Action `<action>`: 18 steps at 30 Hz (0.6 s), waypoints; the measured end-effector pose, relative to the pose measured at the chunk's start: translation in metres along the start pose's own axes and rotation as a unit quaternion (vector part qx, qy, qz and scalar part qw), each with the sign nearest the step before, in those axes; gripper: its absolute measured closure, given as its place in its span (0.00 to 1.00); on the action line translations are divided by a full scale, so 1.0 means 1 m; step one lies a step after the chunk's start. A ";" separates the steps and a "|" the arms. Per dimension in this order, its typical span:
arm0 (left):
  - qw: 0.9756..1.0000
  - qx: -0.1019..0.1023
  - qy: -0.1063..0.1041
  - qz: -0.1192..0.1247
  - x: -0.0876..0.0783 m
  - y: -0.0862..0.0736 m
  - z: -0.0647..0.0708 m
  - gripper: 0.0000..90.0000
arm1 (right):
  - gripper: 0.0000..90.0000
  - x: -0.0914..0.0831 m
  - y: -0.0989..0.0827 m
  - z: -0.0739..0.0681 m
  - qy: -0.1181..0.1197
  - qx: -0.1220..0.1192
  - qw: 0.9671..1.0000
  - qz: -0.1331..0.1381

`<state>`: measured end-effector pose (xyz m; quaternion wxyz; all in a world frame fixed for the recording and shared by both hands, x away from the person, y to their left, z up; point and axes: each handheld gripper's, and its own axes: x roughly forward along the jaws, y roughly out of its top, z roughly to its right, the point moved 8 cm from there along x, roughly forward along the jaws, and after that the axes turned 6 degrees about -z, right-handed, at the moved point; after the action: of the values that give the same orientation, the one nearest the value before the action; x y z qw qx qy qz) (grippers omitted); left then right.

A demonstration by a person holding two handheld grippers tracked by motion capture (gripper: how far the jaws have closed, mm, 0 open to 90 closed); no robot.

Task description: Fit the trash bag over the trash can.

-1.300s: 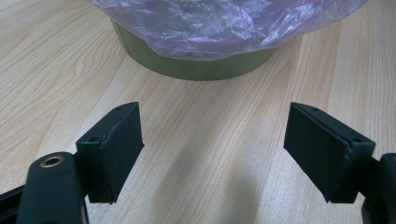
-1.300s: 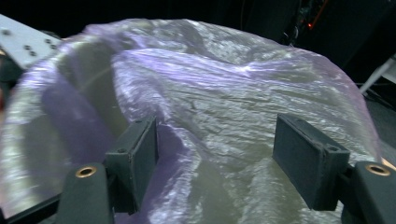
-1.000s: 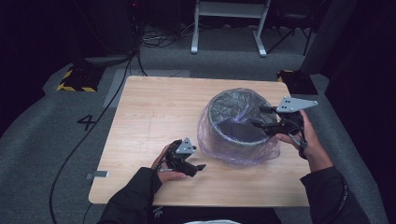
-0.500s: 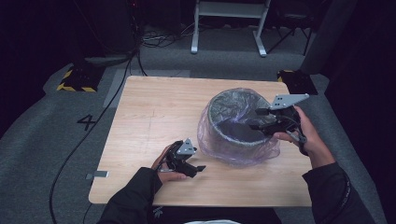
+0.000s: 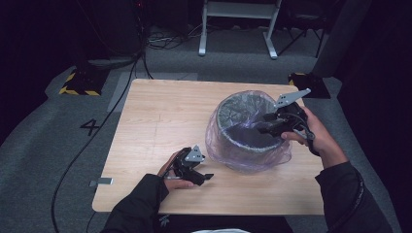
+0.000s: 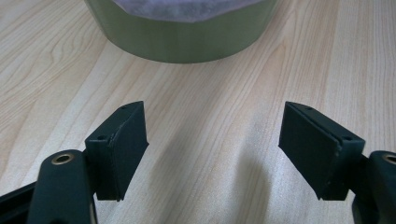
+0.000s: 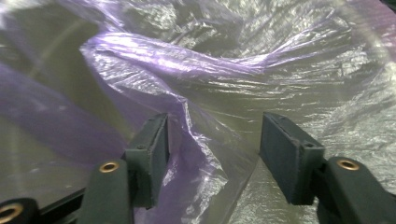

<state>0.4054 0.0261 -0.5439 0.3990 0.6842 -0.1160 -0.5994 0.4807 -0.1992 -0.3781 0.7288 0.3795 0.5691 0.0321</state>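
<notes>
One right gripper shifted inward over bin; fingers narrowing, bag between.

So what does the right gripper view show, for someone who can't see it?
Two black jaws of the right gripper stand open around a fold of thin, crinkly, see-through purple plastic bag. The bag lines the inside of a dull green round bin, seen through the plastic.

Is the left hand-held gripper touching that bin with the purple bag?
Apart. In the left gripper view, bare wooden table lies between the open left hand-held gripper and the bin; the high view shows the same gap.
</notes>
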 end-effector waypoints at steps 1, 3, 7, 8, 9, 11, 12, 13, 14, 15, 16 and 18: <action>1.000 0.000 0.000 0.000 0.000 0.000 0.000 0.25 | 0.46 0.001 0.001 0.002 0.000 0.002 1.000 -0.011; 1.000 0.002 0.001 -0.002 0.000 0.000 0.000 0.25 | 0.46 0.002 0.003 0.004 -0.003 0.011 1.000 -0.017; 1.000 0.003 -0.001 -0.002 0.001 -0.001 0.000 0.25 | 0.47 0.003 0.007 0.011 -0.017 0.019 0.999 -0.028; 1.000 0.002 -0.001 -0.003 0.001 -0.001 0.000 0.25 | 0.46 0.004 0.007 0.012 -0.022 0.020 0.999 -0.032; 1.000 0.002 -0.002 -0.004 0.001 -0.002 0.001 0.25 | 0.46 0.005 0.007 0.013 -0.027 0.017 0.999 -0.039; 1.000 0.003 -0.002 -0.004 0.001 -0.002 0.001 0.25 | 0.47 0.007 0.008 0.017 -0.041 0.018 0.998 -0.047; 1.000 0.003 -0.002 -0.004 0.001 -0.002 0.001 0.25 | 0.47 0.007 0.008 0.018 -0.043 0.016 0.998 -0.048; 1.000 0.004 -0.001 -0.005 0.001 -0.002 0.001 0.25 | 0.48 0.007 0.008 0.020 -0.045 0.018 0.998 -0.048; 1.000 0.004 -0.001 -0.005 0.001 -0.002 0.001 0.25 | 0.49 0.008 0.009 0.022 -0.052 0.021 0.997 -0.049; 1.000 0.004 -0.002 -0.006 0.001 -0.002 0.001 0.25 | 0.49 0.009 0.009 0.024 -0.057 0.019 0.997 -0.052; 1.000 0.004 -0.001 -0.006 0.001 -0.002 0.001 0.25 | 0.49 0.010 0.008 0.024 -0.054 0.014 0.997 -0.056; 1.000 0.004 -0.001 -0.006 0.001 -0.002 0.001 0.25 | 0.50 0.012 0.008 0.026 -0.051 0.014 0.997 -0.061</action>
<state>0.4045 0.0266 -0.5466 0.3927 0.6856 -0.1147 -0.6022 0.5109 -0.2008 -0.3814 0.7524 0.3553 0.5532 -0.0399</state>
